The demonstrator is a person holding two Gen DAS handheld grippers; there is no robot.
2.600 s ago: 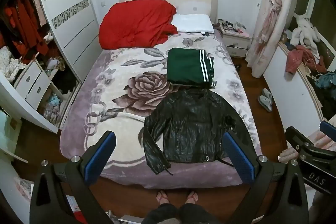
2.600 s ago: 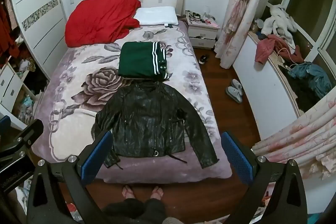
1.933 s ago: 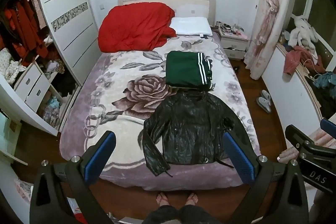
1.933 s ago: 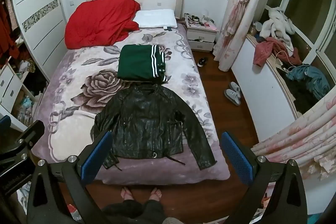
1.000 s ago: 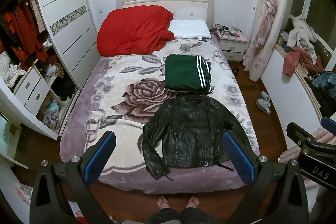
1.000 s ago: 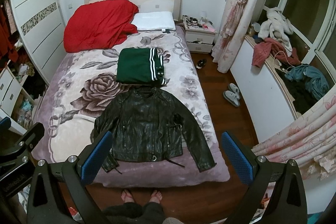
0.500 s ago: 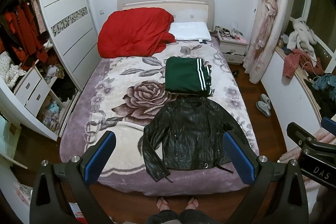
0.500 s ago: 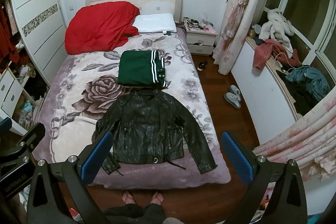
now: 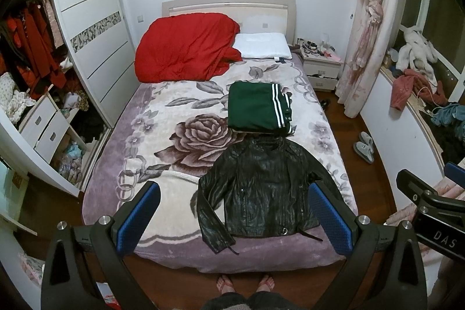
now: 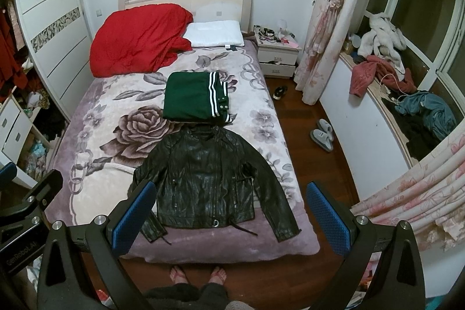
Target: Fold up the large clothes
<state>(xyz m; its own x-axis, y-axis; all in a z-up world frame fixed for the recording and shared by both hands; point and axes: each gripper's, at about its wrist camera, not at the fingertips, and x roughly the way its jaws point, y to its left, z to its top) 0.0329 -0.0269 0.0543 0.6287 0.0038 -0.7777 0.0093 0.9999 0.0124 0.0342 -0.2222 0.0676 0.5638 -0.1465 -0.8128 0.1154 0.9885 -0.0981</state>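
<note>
A black leather jacket (image 9: 263,185) lies spread flat, front up, sleeves out, near the foot of the bed (image 9: 162,222); it also shows in the right wrist view (image 10: 209,179). A folded green garment with white stripes (image 9: 258,111) lies just beyond its collar, also seen in the right wrist view (image 10: 194,99). My left gripper (image 9: 232,218) is open and empty, held high above the foot of the bed. My right gripper (image 10: 226,215) is open and empty at about the same height, to the right of the left one.
A red duvet (image 9: 186,48) and a white pillow (image 9: 261,45) lie at the headboard. A wardrobe (image 9: 87,28) stands left, a nightstand (image 10: 277,55) and curtain (image 10: 322,28) right. Slippers (image 10: 321,134) lie on the wood floor. My feet (image 9: 244,282) stand at the bed's foot.
Both grippers have drawn back and risen a little, so the bed looks slightly smaller and farther. The jacket and the green garment have not moved. Both grippers stayed open.
</note>
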